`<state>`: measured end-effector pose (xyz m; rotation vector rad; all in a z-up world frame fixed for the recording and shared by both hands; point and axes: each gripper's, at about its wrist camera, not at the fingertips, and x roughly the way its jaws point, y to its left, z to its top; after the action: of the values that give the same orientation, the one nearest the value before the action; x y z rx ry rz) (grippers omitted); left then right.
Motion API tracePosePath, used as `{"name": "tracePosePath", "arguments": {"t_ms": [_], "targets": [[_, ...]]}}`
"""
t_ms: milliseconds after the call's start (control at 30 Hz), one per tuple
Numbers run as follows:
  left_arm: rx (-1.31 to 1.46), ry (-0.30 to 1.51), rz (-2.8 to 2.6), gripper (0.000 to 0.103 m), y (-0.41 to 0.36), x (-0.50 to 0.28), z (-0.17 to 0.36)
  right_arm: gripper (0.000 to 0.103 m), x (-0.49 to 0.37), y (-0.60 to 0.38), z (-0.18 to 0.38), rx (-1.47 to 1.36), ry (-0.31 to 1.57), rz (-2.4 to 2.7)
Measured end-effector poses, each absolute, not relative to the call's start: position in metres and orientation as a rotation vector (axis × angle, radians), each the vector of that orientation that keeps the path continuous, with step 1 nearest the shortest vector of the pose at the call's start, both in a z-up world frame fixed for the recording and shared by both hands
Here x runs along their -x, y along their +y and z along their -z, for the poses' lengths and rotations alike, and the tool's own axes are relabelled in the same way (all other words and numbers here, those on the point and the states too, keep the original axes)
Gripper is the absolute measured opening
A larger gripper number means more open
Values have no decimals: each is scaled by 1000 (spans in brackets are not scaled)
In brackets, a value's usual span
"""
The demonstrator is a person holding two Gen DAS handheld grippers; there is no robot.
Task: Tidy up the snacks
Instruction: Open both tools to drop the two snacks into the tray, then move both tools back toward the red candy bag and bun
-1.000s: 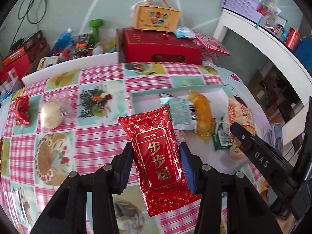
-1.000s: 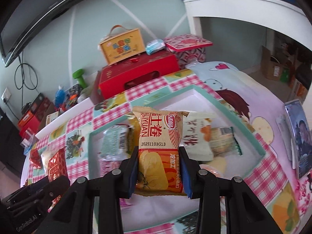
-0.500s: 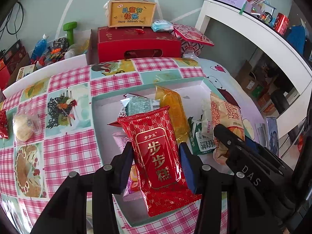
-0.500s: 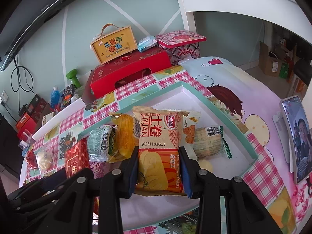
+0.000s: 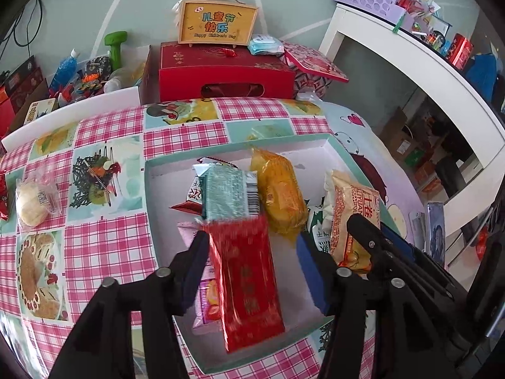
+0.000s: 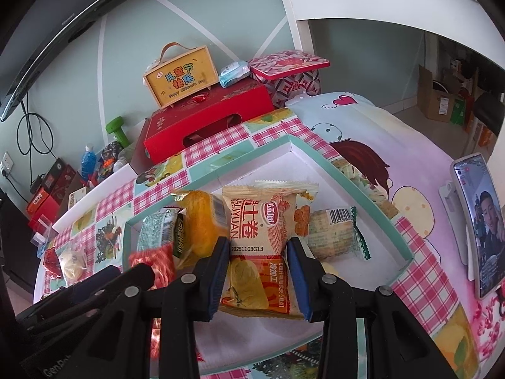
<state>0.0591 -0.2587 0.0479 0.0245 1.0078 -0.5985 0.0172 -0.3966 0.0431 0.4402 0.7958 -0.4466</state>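
A teal-rimmed white tray (image 5: 284, 140) (image 6: 315, 153) on the checked tablecloth holds several snack packets. My left gripper (image 5: 252, 243) is open over the tray; the red packet (image 5: 247, 284) is blurred between its spread fingers, free of the right pad and dropping. It shows blurred in the right wrist view (image 6: 154, 260). My right gripper (image 6: 257, 246) is shut on an orange-and-cream cracker packet (image 6: 262, 237), held just above the tray; it also shows in the left wrist view (image 5: 353, 218). A teal packet (image 5: 230, 194) and a yellow packet (image 5: 282, 195) lie in the tray.
A round bun in clear wrap (image 5: 34, 203) and a red snack (image 6: 50, 262) lie on the cloth left of the tray. A phone on a stand (image 6: 478, 218) is at the right. Red gift boxes (image 5: 225, 74) stand behind the table.
My left gripper moved right over the tray, then opened, and the red packet is slipping down out of it. My right gripper keeps its hold on the cracker packet.
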Motion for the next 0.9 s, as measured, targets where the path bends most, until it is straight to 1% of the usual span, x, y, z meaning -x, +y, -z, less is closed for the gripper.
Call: {"name": "tracePosePath", "arguments": {"t_ms": [67, 133, 167, 200, 267, 333, 367, 400, 433, 467, 533, 700, 900], "targets": [[-9, 1012, 592, 65, -255, -61, -50, 41, -18, -396, -42, -439, 800, 445], [-11, 1017, 566, 65, -252, -63, -51, 48, -19, -396, -40, -439, 815, 440], [-13, 1018, 549, 67, -250, -64, -52, 59, -20, -396, -39, -440, 825, 438], [-13, 1022, 530, 68, -247, -65, -52, 67, -21, -396, -38, -441, 833, 436], [-2, 1035, 492, 70, -241, -69, -51, 68, -22, -395, -35, -437, 848, 430], [1, 1051, 446, 70, -234, -73, -50, 77, -25, -393, -32, -434, 860, 418], [-4, 1059, 419, 71, -231, -74, -49, 84, -26, -392, -31, -432, 865, 414], [-8, 1065, 394, 74, -228, -76, -48, 88, -27, -391, -30, -426, 872, 412], [-13, 1070, 376, 78, -225, -77, -46, 89, -28, -390, -29, -419, 879, 409], [-17, 1076, 357, 85, -222, -79, -45, 93, -29, -388, -27, -413, 885, 406], [-27, 1087, 323, 86, -216, -81, -42, 102, -31, -386, -25, -406, 893, 402], [-62, 1101, 209, 96, -204, -86, -31, 103, -33, -382, -23, -383, 905, 405], [-85, 1105, 157, 97, -196, -89, -26, 103, -35, -379, -24, -371, 906, 398]]}}
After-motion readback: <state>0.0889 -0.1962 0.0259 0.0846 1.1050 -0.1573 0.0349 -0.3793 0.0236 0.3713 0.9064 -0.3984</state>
